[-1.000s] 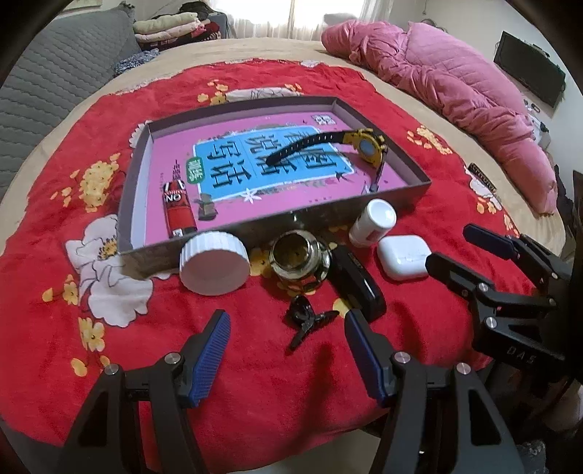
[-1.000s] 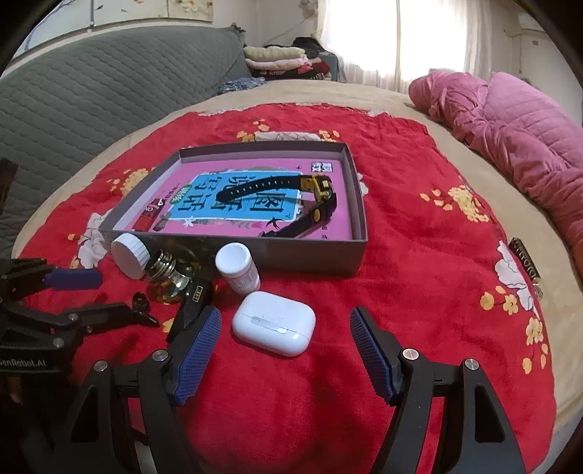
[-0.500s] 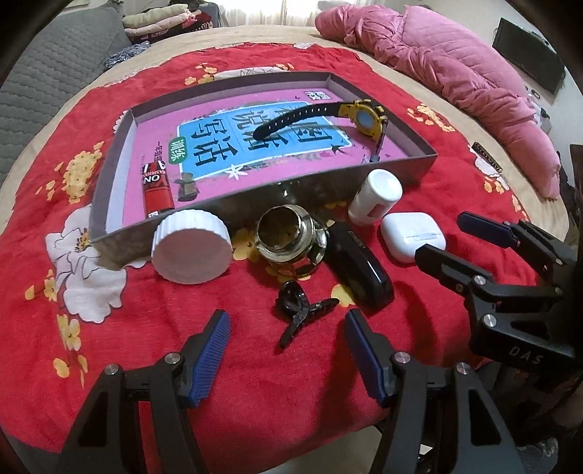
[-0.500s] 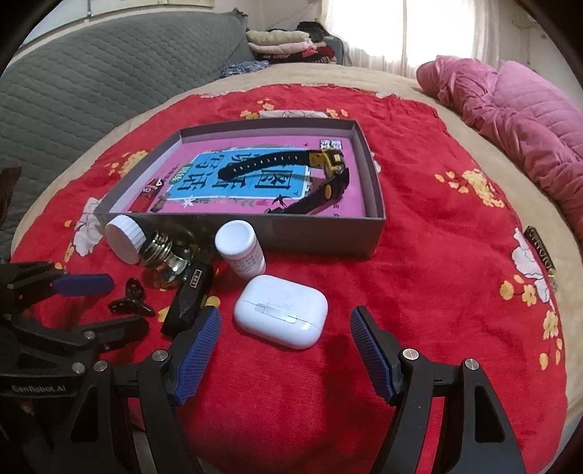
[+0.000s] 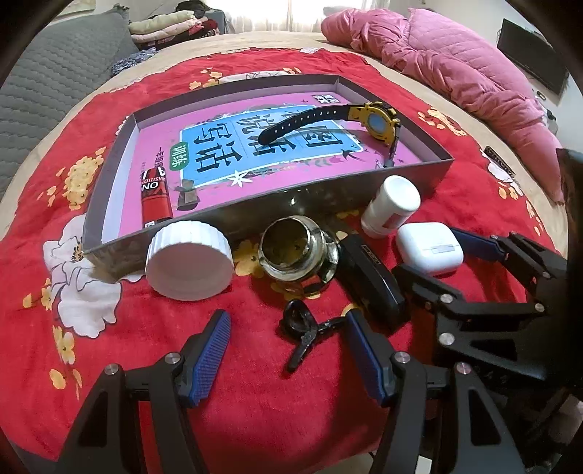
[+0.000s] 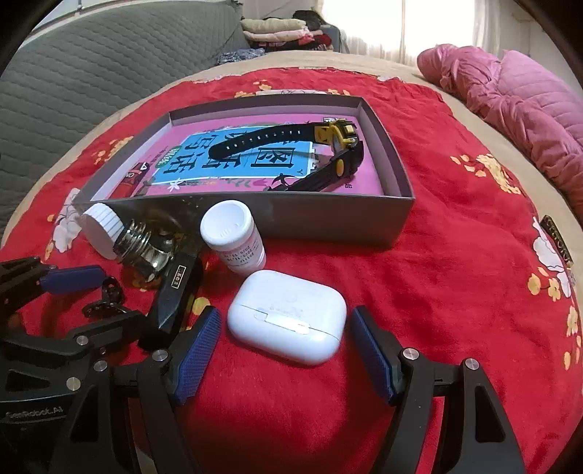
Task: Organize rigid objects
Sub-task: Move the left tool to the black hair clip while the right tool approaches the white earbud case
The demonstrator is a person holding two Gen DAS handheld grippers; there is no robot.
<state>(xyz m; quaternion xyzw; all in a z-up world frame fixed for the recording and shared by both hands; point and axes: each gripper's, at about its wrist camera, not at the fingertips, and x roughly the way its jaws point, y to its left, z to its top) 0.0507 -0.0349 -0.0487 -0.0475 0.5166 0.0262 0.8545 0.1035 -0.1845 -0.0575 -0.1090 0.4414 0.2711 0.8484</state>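
Note:
My left gripper (image 5: 288, 350) is open and low over the red blanket, with a small black hair clip (image 5: 304, 331) lying between its blue fingertips. My right gripper (image 6: 286, 350) is open too. A white earbud case (image 6: 288, 317) lies between its pads, with a gap on each side. A grey box (image 5: 328, 193) holds a pink and blue book and a yellow and black watch (image 5: 375, 120). In front of the box lie a white lid (image 5: 189, 266), a glass jar (image 5: 295, 251), a black oblong case (image 5: 371, 280) and a white pill bottle (image 5: 391, 204).
The red flowered blanket (image 6: 455, 255) covers a round bed. A pink quilt (image 6: 510, 109) is heaped at the far right and a grey padded headboard (image 6: 91, 73) rises at the left. Folded clothes (image 6: 277, 29) are stacked at the back.
Both grippers have sunk toward the blanket. The right one has come forward, so the earbud case now lies between its fingers. The clip sits nearer the left fingertips.

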